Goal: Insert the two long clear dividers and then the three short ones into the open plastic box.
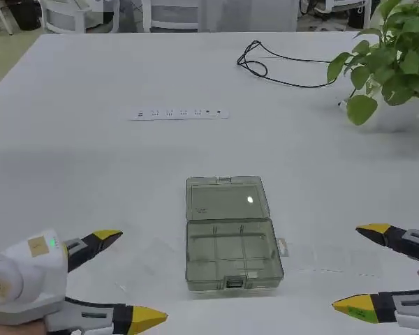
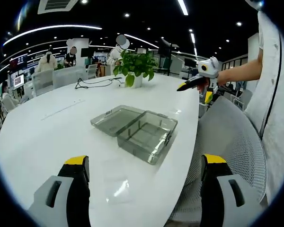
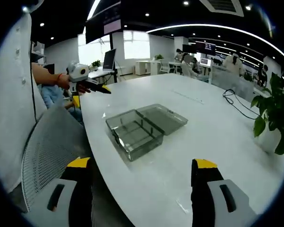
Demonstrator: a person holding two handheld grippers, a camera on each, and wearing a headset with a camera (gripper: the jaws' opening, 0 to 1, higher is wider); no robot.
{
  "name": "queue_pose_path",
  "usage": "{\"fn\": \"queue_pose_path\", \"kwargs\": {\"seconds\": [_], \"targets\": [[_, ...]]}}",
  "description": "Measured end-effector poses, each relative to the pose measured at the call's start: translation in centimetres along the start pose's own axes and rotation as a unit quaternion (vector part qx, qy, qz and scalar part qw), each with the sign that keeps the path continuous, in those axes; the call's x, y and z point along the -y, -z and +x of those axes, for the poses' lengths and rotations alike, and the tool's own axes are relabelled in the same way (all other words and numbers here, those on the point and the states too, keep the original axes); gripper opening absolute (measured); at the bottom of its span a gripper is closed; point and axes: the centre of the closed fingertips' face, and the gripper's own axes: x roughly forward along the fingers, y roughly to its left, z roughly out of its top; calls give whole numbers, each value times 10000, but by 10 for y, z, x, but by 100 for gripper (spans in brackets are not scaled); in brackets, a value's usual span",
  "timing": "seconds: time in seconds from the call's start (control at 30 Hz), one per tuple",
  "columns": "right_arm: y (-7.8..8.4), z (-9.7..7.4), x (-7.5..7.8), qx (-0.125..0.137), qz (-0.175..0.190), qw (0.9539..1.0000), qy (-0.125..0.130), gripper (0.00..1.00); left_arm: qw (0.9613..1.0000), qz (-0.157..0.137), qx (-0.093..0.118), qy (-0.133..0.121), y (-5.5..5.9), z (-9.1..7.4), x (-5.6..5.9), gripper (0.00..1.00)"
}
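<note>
Box (image 1: 230, 255) open by the table's (image 1: 91, 160) front edge; clear dividers (image 1: 150, 262) lie flat beside it, so I judge insertion unstarted. My left tongs (image 1: 141, 276) and right tongs (image 1: 347, 266) gape, empty.

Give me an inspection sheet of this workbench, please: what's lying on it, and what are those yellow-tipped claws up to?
Surface: white table, smooth and evenly lit.
Job's things: open plastic box, its lid lying flat on the far side; faint clear dividers lie flat on the table on either side of the box, count unclear.
Clutter: nothing seen.
Grippers: left claw and right claw are both open and hold nothing, one on each side of the box.
Cables: white power strip and a loose black cable beyond the box.
Surroundings: potted plant at the table's far right; mesh chair; open office with people behind.
</note>
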Motion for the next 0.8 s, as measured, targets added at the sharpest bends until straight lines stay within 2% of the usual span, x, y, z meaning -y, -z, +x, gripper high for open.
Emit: {"fn": "queue_pose_path", "kwargs": {"seconds": [0.8], "targets": [[-2,1,1,3,-15,10000,-3,86,10000,-6,-34,82,1,3,3,100]]}}
